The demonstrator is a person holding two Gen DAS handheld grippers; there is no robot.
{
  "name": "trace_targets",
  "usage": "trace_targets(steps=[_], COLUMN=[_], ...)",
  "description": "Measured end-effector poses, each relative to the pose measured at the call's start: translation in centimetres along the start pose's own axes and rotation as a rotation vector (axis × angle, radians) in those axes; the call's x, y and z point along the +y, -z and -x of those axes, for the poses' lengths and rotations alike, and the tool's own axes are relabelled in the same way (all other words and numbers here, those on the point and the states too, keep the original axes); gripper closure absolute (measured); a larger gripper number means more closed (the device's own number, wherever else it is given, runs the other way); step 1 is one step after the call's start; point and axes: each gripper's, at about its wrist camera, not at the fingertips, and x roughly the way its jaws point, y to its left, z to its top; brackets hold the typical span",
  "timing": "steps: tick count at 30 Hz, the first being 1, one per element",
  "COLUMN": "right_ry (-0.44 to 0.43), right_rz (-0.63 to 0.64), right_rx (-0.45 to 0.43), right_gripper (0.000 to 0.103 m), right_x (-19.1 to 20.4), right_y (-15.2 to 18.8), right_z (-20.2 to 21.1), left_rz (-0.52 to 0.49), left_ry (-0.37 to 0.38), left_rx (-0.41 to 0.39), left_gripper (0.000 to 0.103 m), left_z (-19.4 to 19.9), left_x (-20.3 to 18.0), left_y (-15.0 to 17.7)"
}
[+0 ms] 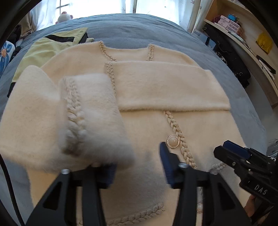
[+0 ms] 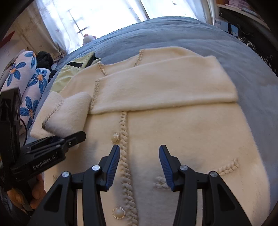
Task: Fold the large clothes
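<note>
Spread on the blue bed [image 1: 139, 31] is a soft, floppy, thick cream cardigan [image 1: 173, 87], its left sleeve [image 1: 90, 113] at 9 o'clock draped by the spread left gripper [image 1: 137, 166]; the right gripper [image 2: 139, 165] is held open above; the cuff is best pinched

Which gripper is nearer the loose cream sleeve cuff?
Left. The left gripper is at the sleeve cuff, which drapes over its left finger; the right gripper hovers over the cardigan's front.

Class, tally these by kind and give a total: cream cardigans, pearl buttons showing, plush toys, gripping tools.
Cream cardigan: 1
Pearl buttons: 2
Plush toy: 1
Tools: 2, left tool, right tool
Total: 6
</note>
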Motion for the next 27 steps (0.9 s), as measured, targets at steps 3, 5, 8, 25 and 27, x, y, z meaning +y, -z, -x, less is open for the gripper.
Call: trace_targets(steps=[3, 5, 8, 25, 27], right_ry=[-0.027, -0.048, -0.091, -0.108, -0.07], right_rz=[0.001, 0.019, 0.065, 0.545, 0.58], right_rx=[-0.001, -0.007, -0.01, 0.014, 0.012], right_gripper=[0.056, 0.056, 0.056, 0.034, 0.034], right_x=[-0.1, 0.5, 1.9, 15.8, 16.7], right_y=[0.0, -0.1, -0.2, -0.2, 0.1], right_z=[0.0, 0.2, 0.7, -3.6, -4.8], left_rz=[0.001, -0.007, -0.012, 0.203, 0.235], left_ry=[0.003, -0.004, -0.028, -0.264, -0.254], left_rx=[-0.014, -0.025, -0.075, -0.184, -0.179], left_gripper=[0.034, 0.034, 0.034, 0.024, 0.024], left_z=[1.8, 2.6, 5.6, 12.5, 12.4], left_x=[-0.5, -0.5, 0.1, 7.8, 8.6], left_y=[0.3, 0.8, 1.4, 6.8, 7.4])
